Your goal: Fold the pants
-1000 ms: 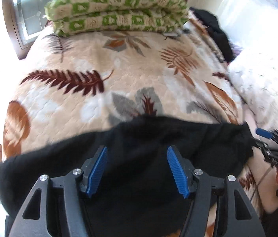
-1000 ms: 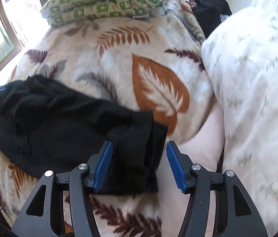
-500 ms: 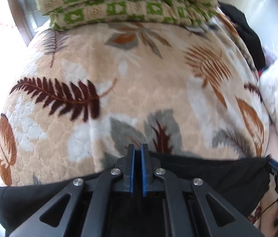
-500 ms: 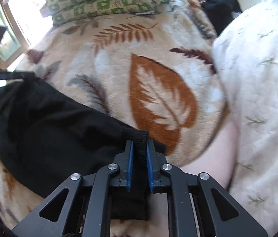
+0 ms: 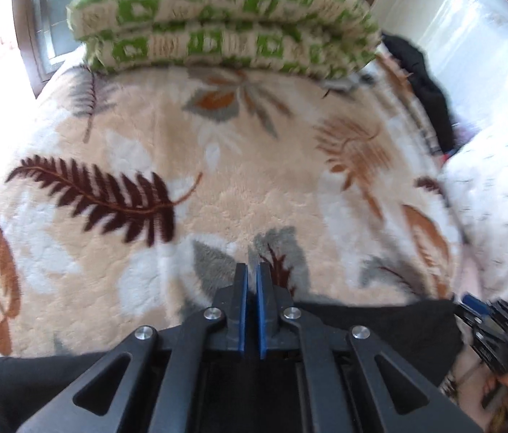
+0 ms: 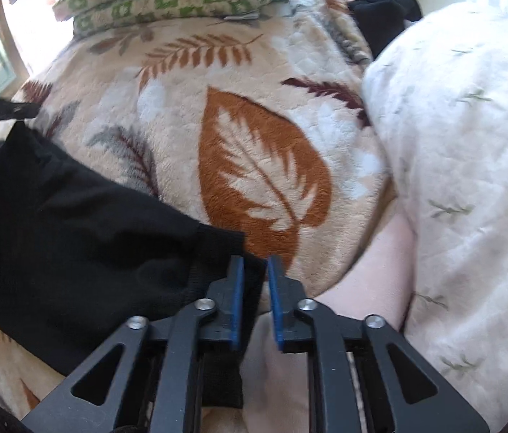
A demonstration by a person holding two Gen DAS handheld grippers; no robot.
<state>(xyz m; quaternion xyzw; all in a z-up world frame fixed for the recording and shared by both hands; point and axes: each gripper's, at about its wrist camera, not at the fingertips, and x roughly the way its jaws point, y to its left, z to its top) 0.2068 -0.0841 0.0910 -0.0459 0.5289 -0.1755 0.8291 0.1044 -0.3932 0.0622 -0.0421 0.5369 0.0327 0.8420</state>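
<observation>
Left gripper (image 5: 250,306): I see its jaws pinched shut on the black pants (image 5: 380,324). Right gripper (image 6: 255,299): jaws just reopened slightly, cuff between them, grip uncertain. Pants run sideways across the near edge of the leaf-print blanket (image 5: 254,166). Both grippers tilt steeply down.

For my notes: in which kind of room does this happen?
Most likely a bedroom: a bed under a leaf-print blanket, a folded green-checked quilt at its far end, and a white duvet beside it.
</observation>
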